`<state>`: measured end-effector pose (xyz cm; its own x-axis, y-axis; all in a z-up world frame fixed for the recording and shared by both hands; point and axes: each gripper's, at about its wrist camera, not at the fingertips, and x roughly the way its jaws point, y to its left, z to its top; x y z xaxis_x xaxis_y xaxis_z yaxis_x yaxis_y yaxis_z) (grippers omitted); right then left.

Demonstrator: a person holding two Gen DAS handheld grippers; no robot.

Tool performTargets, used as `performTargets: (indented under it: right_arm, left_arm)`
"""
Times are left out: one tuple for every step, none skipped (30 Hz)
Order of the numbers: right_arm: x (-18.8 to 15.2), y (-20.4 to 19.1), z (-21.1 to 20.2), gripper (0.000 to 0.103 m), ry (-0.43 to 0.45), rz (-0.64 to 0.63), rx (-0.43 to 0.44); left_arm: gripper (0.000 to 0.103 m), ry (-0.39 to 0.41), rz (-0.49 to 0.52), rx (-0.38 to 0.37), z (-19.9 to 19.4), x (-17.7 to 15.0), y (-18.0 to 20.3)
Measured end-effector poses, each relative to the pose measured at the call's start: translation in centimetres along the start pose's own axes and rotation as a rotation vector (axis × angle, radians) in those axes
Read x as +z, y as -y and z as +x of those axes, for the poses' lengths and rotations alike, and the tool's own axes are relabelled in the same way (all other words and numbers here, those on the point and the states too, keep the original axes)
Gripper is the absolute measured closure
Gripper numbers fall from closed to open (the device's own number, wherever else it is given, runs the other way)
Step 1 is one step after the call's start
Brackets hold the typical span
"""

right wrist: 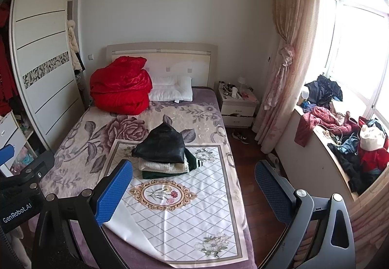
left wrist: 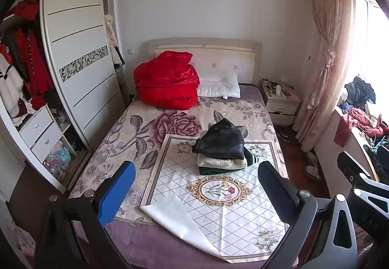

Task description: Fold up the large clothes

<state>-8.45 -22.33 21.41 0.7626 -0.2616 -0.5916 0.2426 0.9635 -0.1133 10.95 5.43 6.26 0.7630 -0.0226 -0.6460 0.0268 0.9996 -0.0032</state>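
Left gripper [left wrist: 195, 192]: fingers spread apart, holding nothing; above the bed's near end
Right gripper [right wrist: 193, 190]: likewise spread, empty
Folded clothes [left wrist: 220, 147]: stacked on the patterned mat [left wrist: 218, 205], ahead of both grippers, black jacket [right wrist: 160, 147] topmost

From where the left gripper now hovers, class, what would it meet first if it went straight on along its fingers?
Most likely the stack of folded clothes on the patterned mat; the open left gripper points towards it, though the fisheye makes depth unclear.

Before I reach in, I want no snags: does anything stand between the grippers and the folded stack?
Nothing visible does. Both open grippers, left gripper and right gripper, hover over the bare white mat before the folded stack.
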Motion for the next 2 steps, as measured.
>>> performTargets:
  right_arm:
    - [-0.05, -0.05, -0.06, 0.001, 0.0, -0.001, -0.001]
    - [-0.01, -0.06, -0.02, 0.001, -0.001, -0.002, -0.002]
  left_arm:
    - [0.0, 0.001, -0.003, -0.001, -0.04, 0.07, -0.03]
    - [0.0, -0.002, -0.003, -0.004, -0.2, -0.02, -0.04]
